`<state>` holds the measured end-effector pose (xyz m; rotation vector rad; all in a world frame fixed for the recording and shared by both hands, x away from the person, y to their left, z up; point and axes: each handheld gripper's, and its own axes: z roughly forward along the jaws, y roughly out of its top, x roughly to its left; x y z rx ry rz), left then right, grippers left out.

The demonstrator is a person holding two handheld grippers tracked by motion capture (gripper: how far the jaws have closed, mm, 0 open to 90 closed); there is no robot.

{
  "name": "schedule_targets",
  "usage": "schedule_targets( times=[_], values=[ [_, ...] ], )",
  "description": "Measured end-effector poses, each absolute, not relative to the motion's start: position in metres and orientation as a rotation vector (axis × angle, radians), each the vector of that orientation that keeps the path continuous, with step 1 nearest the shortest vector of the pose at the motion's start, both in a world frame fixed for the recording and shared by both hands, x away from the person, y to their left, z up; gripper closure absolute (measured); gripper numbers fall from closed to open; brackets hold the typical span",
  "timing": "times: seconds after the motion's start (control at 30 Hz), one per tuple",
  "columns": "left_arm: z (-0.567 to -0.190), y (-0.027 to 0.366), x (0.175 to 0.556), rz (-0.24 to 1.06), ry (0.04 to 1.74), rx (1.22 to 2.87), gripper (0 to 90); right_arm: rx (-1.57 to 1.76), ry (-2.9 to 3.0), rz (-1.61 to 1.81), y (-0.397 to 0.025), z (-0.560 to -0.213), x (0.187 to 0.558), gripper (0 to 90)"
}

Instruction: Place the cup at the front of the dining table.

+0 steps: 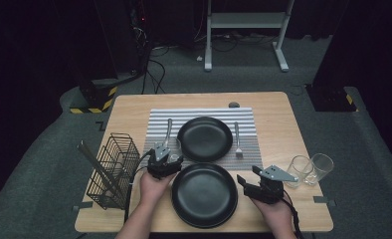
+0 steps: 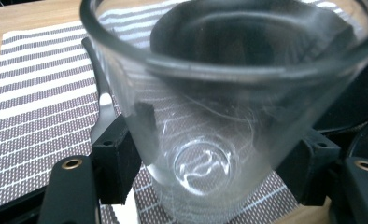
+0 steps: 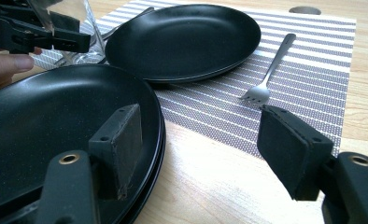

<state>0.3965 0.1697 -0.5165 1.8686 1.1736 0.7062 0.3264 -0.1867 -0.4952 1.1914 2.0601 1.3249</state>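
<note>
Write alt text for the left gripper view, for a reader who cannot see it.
A clear drinking glass, seen close up, sits clamped between the left gripper's two black jaws. Under it lies a grey-and-white striped placemat on a wooden table, with a black plate's edge at right.

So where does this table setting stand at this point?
Already laid on the striped placemat: a black plate, a fork to one side of it and a utensil to the other. In hand: the left gripper is shut on a clear glass over the mat's near left corner. Probably left: a stack of black plates by the open right gripper, and two glasses at the table's right edge.
</note>
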Motion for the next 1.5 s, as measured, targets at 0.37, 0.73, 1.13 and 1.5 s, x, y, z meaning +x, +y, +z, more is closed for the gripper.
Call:
schedule_targets(
  times=[0.37,0.73,1.13,1.5],
  values=[
    [-0.517,0.169,0.391,0.738,1.185,1.896,31.3,1.183,2.056,1.331,-0.187,-0.494,0.326,30.7],
    [-0.516,0.17,0.39,0.745,1.202,1.891,30.5,1.192,2.057,1.327,-0.187,-0.495,0.327,30.6],
    [-0.511,0.168,0.36,0.806,1.187,1.929,34.1,1.204,2.052,1.311,-0.192,-0.498,0.328,31.0],
    [-0.518,0.177,0.322,0.782,1.154,1.972,60.8,1.215,2.059,1.273,-0.195,-0.504,0.33,41.0]
  ],
)
